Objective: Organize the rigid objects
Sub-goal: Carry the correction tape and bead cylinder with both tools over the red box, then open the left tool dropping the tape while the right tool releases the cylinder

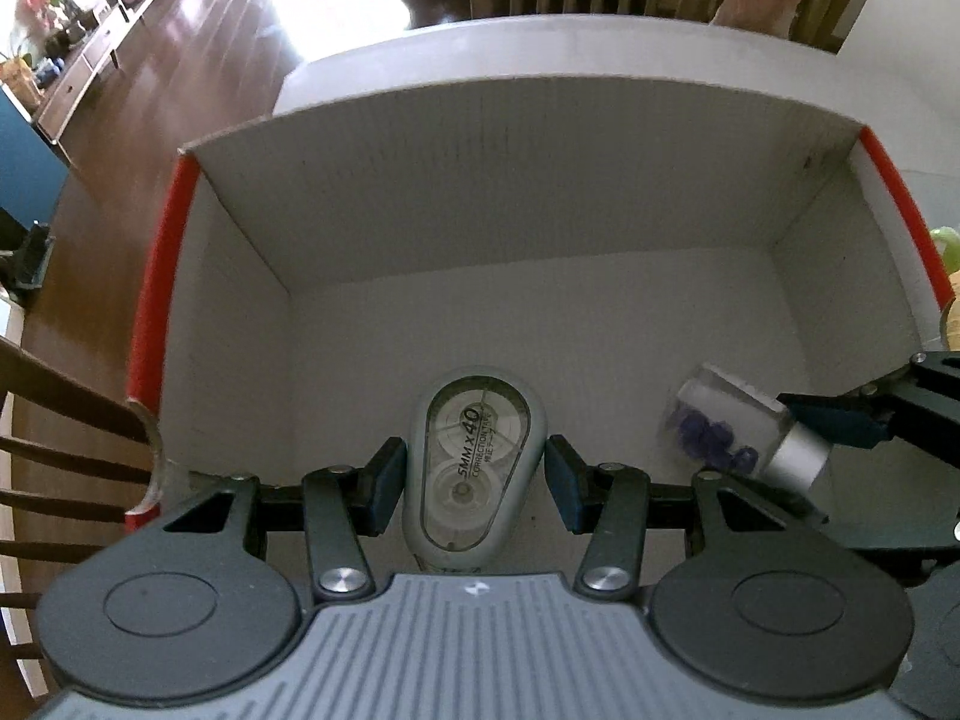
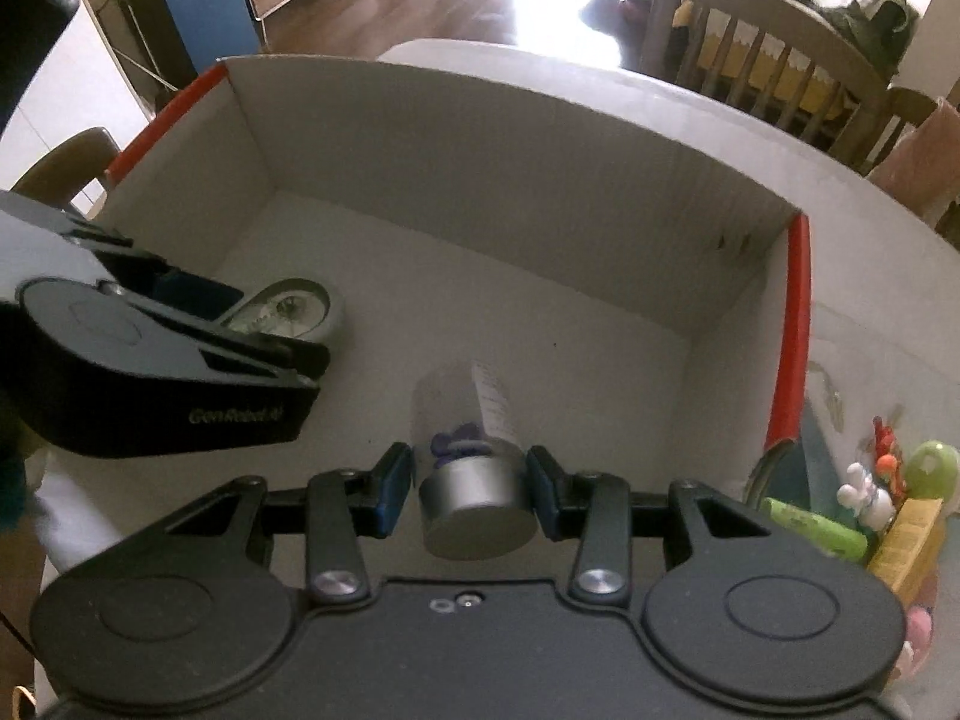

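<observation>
Both grippers reach into a white cardboard box with red edges [image 1: 162, 276], [image 2: 792, 336]. My left gripper [image 1: 477, 483] straddles a grey correction tape dispenser [image 1: 474, 468]; its blue pads stand slightly apart from the dispenser's sides, so it is open. The dispenser also shows in the right wrist view [image 2: 288, 312]. My right gripper [image 2: 471, 486] holds a clear jar with a silver lid and purple pieces inside [image 2: 468, 468], pads against the lid. The jar also shows in the left wrist view [image 1: 738, 426].
The box sits on a white table [image 1: 540, 48]. Toys and small packages [image 2: 870, 498] lie to the right of the box. Wooden chairs stand at the far side [image 2: 768, 54] and at the left [image 1: 60, 432].
</observation>
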A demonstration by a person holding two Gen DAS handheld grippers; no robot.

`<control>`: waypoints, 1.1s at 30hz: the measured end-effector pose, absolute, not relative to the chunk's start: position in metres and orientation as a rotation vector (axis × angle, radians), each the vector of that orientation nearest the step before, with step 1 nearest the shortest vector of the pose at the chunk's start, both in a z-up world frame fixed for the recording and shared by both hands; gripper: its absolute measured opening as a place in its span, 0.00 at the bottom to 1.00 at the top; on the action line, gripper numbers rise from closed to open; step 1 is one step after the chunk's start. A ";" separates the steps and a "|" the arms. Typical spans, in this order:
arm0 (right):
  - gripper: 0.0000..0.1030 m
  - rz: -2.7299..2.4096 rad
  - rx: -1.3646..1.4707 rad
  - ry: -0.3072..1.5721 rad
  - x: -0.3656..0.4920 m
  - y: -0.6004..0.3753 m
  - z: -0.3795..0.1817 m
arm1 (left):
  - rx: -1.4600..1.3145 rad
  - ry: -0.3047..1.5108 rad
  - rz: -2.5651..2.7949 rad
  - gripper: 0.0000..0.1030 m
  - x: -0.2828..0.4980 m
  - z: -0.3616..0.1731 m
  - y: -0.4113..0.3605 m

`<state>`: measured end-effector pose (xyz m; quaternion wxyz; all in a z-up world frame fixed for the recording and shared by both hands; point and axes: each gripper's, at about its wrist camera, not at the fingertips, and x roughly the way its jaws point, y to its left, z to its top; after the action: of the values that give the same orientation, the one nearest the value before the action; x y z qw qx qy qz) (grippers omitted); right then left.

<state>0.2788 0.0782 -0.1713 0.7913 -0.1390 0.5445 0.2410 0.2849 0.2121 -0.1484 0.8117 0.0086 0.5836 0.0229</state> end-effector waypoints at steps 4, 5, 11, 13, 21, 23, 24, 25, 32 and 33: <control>0.41 0.525 -0.287 1.175 0.277 0.077 -0.169 | 0.016 1.279 0.053 0.49 0.284 -0.152 0.213; 0.41 0.525 -0.285 1.171 0.275 0.076 -0.168 | 0.012 1.289 0.053 0.49 0.283 -0.153 0.213; 0.42 0.540 -0.264 1.159 0.274 0.070 -0.160 | 0.008 1.296 0.058 0.48 0.284 -0.149 0.216; 0.44 0.547 -0.258 1.153 0.277 0.072 -0.154 | 0.002 1.291 0.061 0.51 0.284 -0.147 0.216; 0.46 0.569 -0.202 1.116 0.277 0.059 -0.133 | -0.022 1.227 0.071 0.51 0.281 -0.131 0.210; 0.47 0.582 -0.183 1.102 0.273 0.055 -0.126 | -0.024 1.206 0.075 0.51 0.275 -0.125 0.209; 0.48 0.590 -0.176 1.091 0.269 0.052 -0.122 | -0.025 1.197 0.073 0.51 0.273 -0.122 0.208; 0.51 0.596 -0.171 1.081 0.266 0.050 -0.119 | -0.021 1.187 0.073 0.51 0.270 -0.119 0.207; 0.58 0.630 -0.126 1.002 0.242 0.032 -0.091 | -0.011 1.112 0.081 0.51 0.248 -0.093 0.192; 0.59 0.633 -0.115 0.989 0.239 0.028 -0.087 | -0.010 1.102 0.080 0.51 0.246 -0.084 0.187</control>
<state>0.2386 0.0275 -0.0866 0.8310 -0.0542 0.4663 0.2986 0.2456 0.1871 -0.0837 0.8513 -0.0048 0.5232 0.0379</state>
